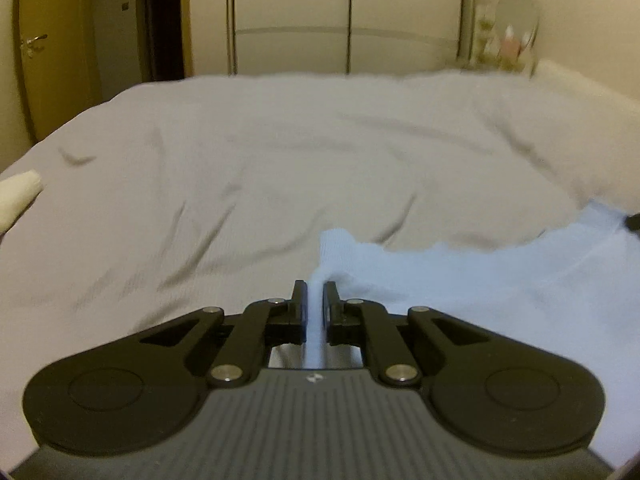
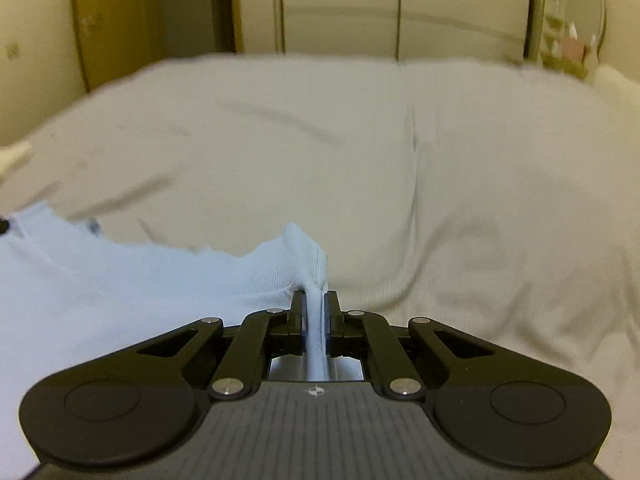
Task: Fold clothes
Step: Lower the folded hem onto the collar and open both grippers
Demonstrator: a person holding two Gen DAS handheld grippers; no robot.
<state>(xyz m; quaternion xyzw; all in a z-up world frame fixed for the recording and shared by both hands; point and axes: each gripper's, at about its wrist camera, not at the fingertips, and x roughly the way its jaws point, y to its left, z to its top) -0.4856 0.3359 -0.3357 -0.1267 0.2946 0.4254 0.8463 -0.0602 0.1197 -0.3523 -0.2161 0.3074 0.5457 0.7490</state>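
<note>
Light-blue garment (image 1: pixel 460 280) pinched at both ends: left gripper (image 1: pixel 316 292) clamped on one ribbed edge, right gripper (image 2: pixel 316 300) clamped on the other (image 2: pixel 160 280). Cloth spans between them over the grey bedsheet (image 1: pixel 240 168). Wardrobe (image 1: pixel 348 16) behind.

garment (image 1: pixel 500 280): pale blue, plain; fine ribbed knit at its edge (image 2: pixel 304 248)
bed cover (image 1: pixel 260 168): light grey, plain
left gripper (image 1: pixel 316 292): black fingers, dark grey ridged body
right gripper (image 2: pixel 316 304): same black and grey
wardrobe doors (image 1: pixel 348 16): cream
room door (image 1: pixel 44 40): yellowish brown
</note>
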